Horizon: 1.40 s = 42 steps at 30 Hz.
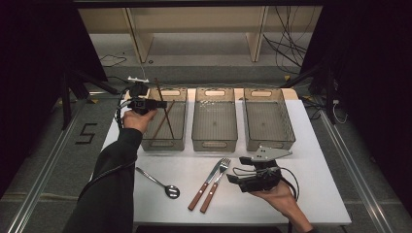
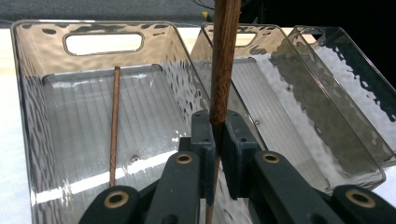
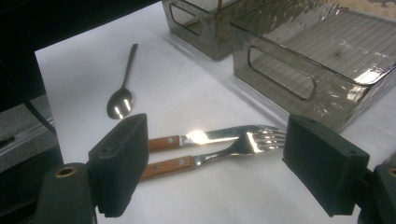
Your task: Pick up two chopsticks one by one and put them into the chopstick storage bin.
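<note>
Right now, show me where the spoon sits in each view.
High view: spoon lies on the white table, lower left of centre, left of the fork.
Left gripper view: not in it.
Right gripper view: upper left.
Shared landmark: the fork beside it.

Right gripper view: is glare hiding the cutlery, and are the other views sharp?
Right gripper view: bright glare on the knife blade, fork still readable. Left gripper view: the held chopstick sharp, tray walls rippled with reflections. High view: dark surroundings, table evenly lit.
</note>
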Motion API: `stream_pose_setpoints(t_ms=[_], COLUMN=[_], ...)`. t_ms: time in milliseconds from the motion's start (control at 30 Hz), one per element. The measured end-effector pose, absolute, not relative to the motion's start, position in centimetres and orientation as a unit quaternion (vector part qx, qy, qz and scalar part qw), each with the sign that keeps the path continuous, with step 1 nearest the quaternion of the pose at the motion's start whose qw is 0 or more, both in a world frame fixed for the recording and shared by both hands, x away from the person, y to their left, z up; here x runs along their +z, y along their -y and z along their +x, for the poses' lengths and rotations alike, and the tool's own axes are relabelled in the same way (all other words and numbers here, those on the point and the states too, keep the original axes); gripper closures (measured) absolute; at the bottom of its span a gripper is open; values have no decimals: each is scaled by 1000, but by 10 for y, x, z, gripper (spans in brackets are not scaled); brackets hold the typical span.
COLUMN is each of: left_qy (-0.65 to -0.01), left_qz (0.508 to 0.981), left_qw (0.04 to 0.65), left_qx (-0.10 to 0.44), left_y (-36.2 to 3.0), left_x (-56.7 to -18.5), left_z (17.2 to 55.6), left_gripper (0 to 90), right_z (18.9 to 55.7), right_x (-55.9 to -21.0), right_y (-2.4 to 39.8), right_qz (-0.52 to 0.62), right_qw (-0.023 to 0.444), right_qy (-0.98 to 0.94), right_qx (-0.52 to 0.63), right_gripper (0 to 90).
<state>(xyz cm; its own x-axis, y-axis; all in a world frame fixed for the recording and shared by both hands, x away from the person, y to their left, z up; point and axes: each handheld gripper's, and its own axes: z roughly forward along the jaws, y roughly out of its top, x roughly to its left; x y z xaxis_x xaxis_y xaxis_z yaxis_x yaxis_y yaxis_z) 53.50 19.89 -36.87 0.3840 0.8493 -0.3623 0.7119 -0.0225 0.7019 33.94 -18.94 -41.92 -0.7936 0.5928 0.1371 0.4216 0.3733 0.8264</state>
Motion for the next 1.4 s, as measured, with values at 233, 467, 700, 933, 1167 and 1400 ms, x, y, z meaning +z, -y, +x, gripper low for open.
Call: stream_pose_setpoints(t_ms=[233,467,700,933,1167,1400], left_qy=[-558,-568,-578,-586,-581,-561], left_qz=[705,700,700,691,682,683], left_qw=[433,427,413,417,434,456], left_qx=[66,65,74,78,99,109], left_y=[-201,-201,-200,-203,-206,-208], left_x=[-375,-376,-382,-386,-375,-359], left_z=[537,541,544,544,537,524], left_gripper=[835,826,815,646,334,219], right_z=[339,340,339,339,339,339], right_x=[-419,-419,-419,-418,-419,-419], right_y=[190,189,190,191,190,190], right_qz=[308,308,307,308,308,308], right_qw=[92,92,93,93,92,94], right_qy=[-824,-824,-824,-824,-824,-824], right_qx=[467,466,467,467,467,467], right_gripper=[231,232,232,232,231,231])
